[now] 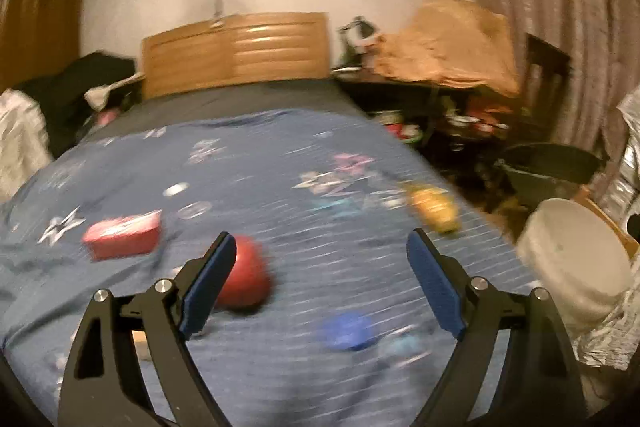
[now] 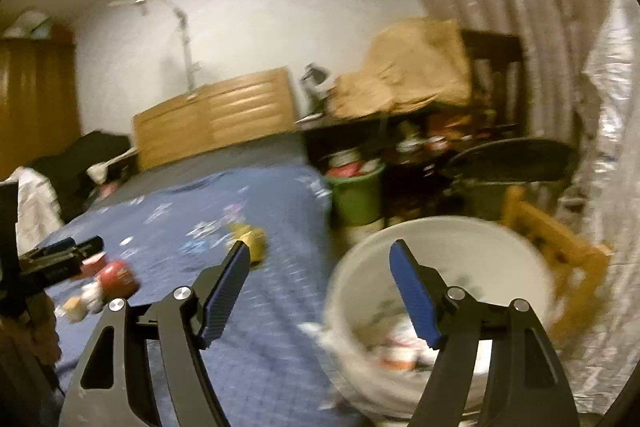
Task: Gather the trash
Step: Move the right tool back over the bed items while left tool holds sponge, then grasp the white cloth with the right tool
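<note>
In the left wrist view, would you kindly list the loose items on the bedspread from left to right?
Red box → red round item → blue round item → yellow item, then the white bucket beside the bed.

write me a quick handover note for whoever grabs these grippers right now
Left gripper: jaws open, empty, above the bed.
Right gripper: jaws open, empty, near the white bucket.
White bucket stands beside the bed and already holds some trash.
Left on the blue bedspread: red box, red round item by the left gripper, blue item, yellow item. All are blurred, so what they are is unclear.
To do: pick each up and drop it into the bucket.
</note>
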Tool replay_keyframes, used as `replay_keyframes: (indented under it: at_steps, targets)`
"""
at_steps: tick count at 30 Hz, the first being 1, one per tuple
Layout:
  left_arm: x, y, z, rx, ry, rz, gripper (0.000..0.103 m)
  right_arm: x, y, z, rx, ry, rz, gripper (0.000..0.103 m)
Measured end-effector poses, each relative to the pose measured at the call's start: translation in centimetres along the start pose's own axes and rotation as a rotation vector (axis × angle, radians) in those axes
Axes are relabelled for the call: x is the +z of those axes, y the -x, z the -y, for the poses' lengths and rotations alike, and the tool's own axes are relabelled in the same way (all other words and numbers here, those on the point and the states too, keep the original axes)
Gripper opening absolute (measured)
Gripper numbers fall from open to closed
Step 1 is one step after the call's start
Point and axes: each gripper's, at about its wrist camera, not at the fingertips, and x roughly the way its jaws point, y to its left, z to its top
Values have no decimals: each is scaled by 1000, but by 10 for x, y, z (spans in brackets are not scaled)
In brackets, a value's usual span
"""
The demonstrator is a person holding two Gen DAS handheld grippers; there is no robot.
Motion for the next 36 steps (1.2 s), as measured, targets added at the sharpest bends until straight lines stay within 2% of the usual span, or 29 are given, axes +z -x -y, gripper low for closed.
replay_keyframes:
  at_steps: [4, 7, 12, 17, 18, 20, 21, 22, 23, 27, 31, 36]
  targets:
    - [-18, 9, -85, 76, 76, -56, 84, -13, -23, -55, 116, 35, -84, 73]
    - [-38, 11, -133, 106, 118, -130, 83, -24, -43, -103, 217, 51, -152, 73]
    - [-61, 2, -154, 72, 143, -188, 78, -41, -73, -173, 347, 64, -255, 73]
    - [-72, -27, -146, 84, 75, -234, 75, -50, -91, -211, 392, 84, -323, 73]
    - [-75, -37, -147, 81, 80, -259, 69, -52, -93, -215, 394, 85, -332, 73]
    - [-82, -56, -152, 84, 94, -330, 49, -54, -98, -222, 399, 81, -353, 73]
    - [-84, -58, -156, 44, 126, -346, 38, -54, -101, -226, 406, 77, -365, 72]
    - [-84, -55, -160, 25, 156, -335, 37, -54, -103, -231, 413, 77, -373, 70]
    - [-83, -46, -165, 57, 173, -301, 37, -53, -105, -231, 419, 79, -378, 69]
    - [-84, -12, -191, 102, 253, -220, 36, -50, -115, -256, 493, 106, -411, 62]
    - [-89, 16, -221, 156, 352, -177, 36, -59, -136, -310, 596, 165, -489, 60]
    - [-96, 33, -240, 189, 408, -162, 36, -75, -169, -362, 597, 211, -586, 58]
